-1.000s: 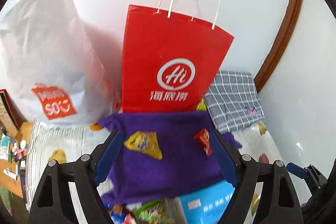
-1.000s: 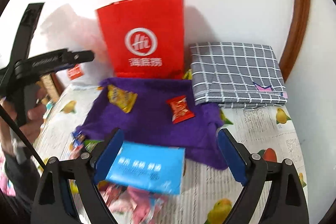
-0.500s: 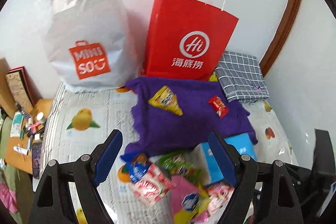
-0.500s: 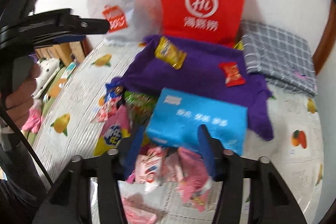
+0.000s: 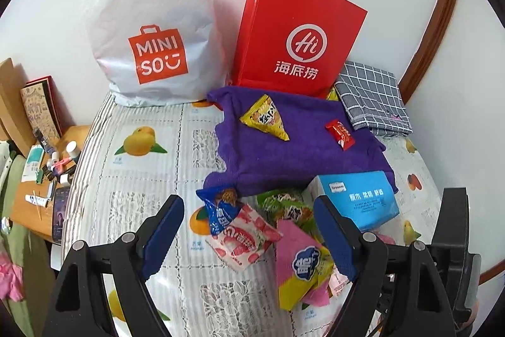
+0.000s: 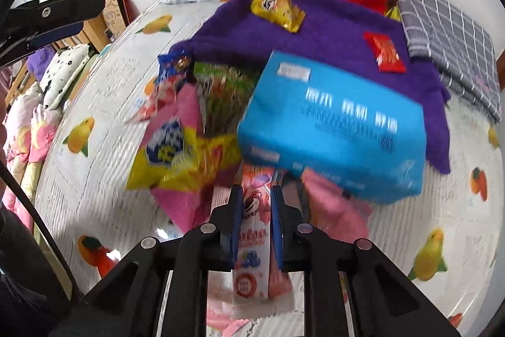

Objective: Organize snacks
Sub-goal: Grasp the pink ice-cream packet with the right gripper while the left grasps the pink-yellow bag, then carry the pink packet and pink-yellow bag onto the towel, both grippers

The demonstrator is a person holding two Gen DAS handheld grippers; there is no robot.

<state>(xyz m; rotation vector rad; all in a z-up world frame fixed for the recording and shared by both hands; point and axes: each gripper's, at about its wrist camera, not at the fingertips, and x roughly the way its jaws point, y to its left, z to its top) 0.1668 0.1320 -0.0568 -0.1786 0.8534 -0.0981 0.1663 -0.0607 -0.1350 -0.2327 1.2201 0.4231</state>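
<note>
On the bed, over a fruit-printed sheet point(image 5: 132, 179), a heap of snacks lies just in front of a purple towel point(image 5: 300, 147). The right tool point(image 6: 256, 195) has its blue fingers drawn close together, pinching a pink snack packet point(image 6: 252, 258) between them at the near edge of the heap. Beside it sit a blue box point(image 6: 334, 128), a pink-and-yellow bag point(image 6: 176, 153) and a green packet point(image 6: 221, 90), all somewhat blurred. The left tool point(image 5: 249, 229) hangs above the heap with its fingers spread wide and nothing between them. A yellow packet point(image 5: 266, 119) and a small red packet point(image 5: 341, 135) rest on the towel, well apart. Behind the towel stand a white Miniso bag point(image 5: 151, 30) and a red paper bag point(image 5: 296, 40) against the wall, with a folded checked cloth point(image 5: 372, 97) to the right.
</note>
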